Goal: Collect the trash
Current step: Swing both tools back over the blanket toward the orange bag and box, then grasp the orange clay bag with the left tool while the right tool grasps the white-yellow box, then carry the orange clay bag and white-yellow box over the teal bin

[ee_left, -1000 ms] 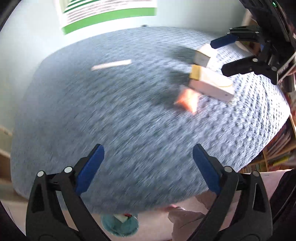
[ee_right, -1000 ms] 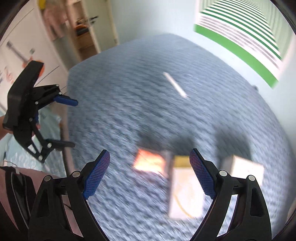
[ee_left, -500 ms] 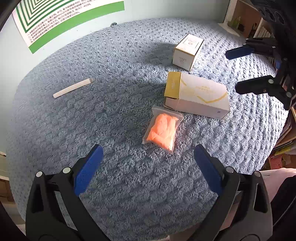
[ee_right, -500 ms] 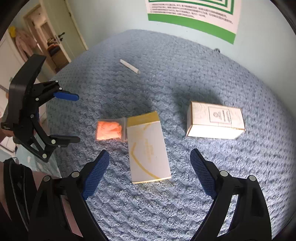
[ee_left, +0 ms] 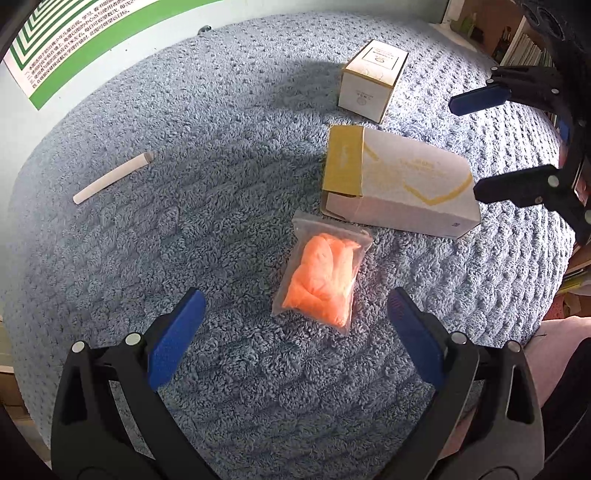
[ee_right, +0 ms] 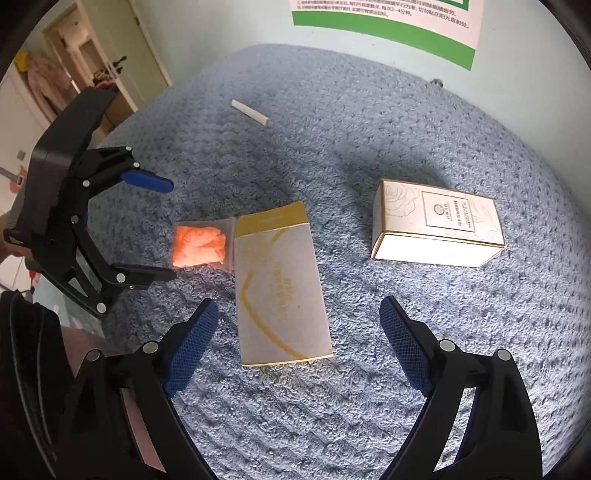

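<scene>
Blue knitted cloth (ee_left: 229,184) covers the whole surface, and four pieces of trash lie on it. Near the middle is a clear plastic bag with orange stuff inside (ee_left: 320,277). Its top edge touches, or almost touches, the yellow end of a long white and yellow box (ee_left: 400,186), which lies flat. Further back, apart from these two, lies a smaller white box with gold edges (ee_left: 373,79). Well to the side, alone, lies a white paper stick (ee_left: 112,178).

Left gripper (ee_left: 293,319) hangs above the cloth with its blue pads (ee_left: 173,339) far apart, and nothing is between them. The orange bag lies on the cloth just ahead of the gap, a little toward the right pad. From the right wrist view the same left gripper (ee_right: 168,229) is seen at the side, its two fingers standing on either side of the bag's near end, but whether they touch the bag I cannot tell.

Right gripper (ee_right: 297,323) is also wide open and holds nothing. The long box (ee_right: 280,286) lies on the cloth between the lines of its fingers, with its white end closest to the gripper. The smaller box (ee_right: 437,225) is to the right of it, and the paper stick (ee_right: 251,113) is far behind, near the wall with a green and white poster (ee_right: 388,18)
</scene>
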`<state>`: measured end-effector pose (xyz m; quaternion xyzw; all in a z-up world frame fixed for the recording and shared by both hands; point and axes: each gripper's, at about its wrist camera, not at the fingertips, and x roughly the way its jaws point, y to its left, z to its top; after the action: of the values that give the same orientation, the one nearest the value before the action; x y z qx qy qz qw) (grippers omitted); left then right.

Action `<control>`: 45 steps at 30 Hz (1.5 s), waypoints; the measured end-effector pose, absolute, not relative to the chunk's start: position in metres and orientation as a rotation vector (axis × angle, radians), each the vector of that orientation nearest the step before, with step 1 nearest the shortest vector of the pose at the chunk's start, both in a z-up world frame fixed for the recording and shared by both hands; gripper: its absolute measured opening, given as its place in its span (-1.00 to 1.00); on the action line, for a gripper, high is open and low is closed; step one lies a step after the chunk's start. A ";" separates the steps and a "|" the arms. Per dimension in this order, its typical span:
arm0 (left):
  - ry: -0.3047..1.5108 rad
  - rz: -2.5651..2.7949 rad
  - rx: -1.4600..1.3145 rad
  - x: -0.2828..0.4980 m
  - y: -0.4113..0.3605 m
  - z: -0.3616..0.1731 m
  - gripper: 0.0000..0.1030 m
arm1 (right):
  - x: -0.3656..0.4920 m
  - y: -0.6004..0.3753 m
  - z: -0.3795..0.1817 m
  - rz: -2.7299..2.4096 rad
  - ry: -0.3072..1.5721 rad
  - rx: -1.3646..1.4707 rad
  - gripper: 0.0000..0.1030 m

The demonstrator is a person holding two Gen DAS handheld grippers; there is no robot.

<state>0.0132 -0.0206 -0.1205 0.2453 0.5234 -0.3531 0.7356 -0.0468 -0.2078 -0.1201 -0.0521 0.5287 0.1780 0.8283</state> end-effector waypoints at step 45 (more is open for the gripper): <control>1.161 -0.844 0.608 0.039 -0.046 -0.150 -0.26 | -0.038 -0.184 -0.165 0.407 1.154 -0.265 0.19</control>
<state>0.0393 -0.0459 -0.1500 0.2740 0.5233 -0.3806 0.7115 -0.0381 -0.1837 -0.1648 -0.1238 0.5402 0.1906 0.8103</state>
